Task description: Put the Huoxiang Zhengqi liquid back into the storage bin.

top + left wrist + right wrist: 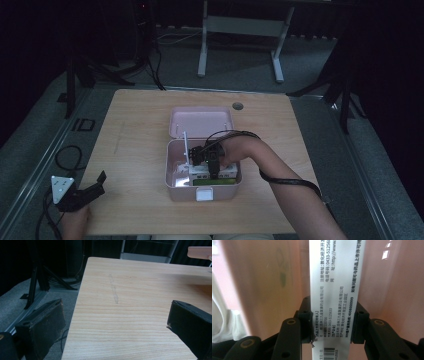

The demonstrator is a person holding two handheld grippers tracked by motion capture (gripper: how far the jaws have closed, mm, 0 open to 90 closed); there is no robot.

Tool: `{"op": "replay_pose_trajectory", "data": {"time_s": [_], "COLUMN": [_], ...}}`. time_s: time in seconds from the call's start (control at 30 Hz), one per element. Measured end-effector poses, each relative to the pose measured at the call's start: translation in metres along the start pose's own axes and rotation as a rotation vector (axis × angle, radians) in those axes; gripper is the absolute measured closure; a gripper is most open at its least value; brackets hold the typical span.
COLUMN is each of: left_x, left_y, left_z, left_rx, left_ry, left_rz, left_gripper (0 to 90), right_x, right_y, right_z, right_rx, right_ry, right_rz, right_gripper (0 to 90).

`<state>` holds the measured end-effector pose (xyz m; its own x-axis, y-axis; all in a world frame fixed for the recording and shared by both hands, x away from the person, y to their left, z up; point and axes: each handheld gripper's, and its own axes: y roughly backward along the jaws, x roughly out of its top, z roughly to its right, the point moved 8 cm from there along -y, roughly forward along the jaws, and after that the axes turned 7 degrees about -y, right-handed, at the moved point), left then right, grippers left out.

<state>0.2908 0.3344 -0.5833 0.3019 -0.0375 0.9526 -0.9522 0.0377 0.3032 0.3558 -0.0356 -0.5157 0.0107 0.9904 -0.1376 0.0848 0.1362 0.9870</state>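
A pink box (pixel 172 186) stands open in the middle of the table, its lid (pixel 200 122) lying flat behind it. My right gripper (pixel 212 167) reaches down into the box from the right. In the right gripper view its jaws (pixel 332 325) press on both sides of a narrow white carton (pixel 334 290) printed with text and a barcode, with the pink wall (pixel 262 277) behind. White and green cartons (pixel 212 182) lie in the box. My left gripper (pixel 100 184) rests at the table's front left corner, open (pixel 115 307) over bare wood.
A thin white piece (pixel 185 147) stands upright at the box's back left. The wooden table (pixel 140 335) has a round cable hole (pixel 238 106) at the back. A cable (pixel 290 182) trails along the right forearm. Stands and a frame sit on the floor beyond.
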Motion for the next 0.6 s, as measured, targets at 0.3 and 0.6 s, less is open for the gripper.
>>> {"op": "replay_pose_trajectory", "data": {"time_s": [0.3, 0.6], "left_x": [0.0, 0.0], "left_y": [0.0, 0.0], "left_z": [0.0, 0.0], "left_rx": [0.0, 0.001], "left_ry": [-0.002, -0.001], "left_rz": [-0.001, -0.002], "left_gripper": [1.6, 1.6], "right_x": [-0.002, -0.002], "right_y": [-0.014, -0.022], "right_z": [0.0, -0.003], "right_rx": [0.016, 0.028], "right_ry": [-0.005, -0.006], "right_rz": [-0.001, 0.005], "right_gripper": [62.2, 62.2]}}
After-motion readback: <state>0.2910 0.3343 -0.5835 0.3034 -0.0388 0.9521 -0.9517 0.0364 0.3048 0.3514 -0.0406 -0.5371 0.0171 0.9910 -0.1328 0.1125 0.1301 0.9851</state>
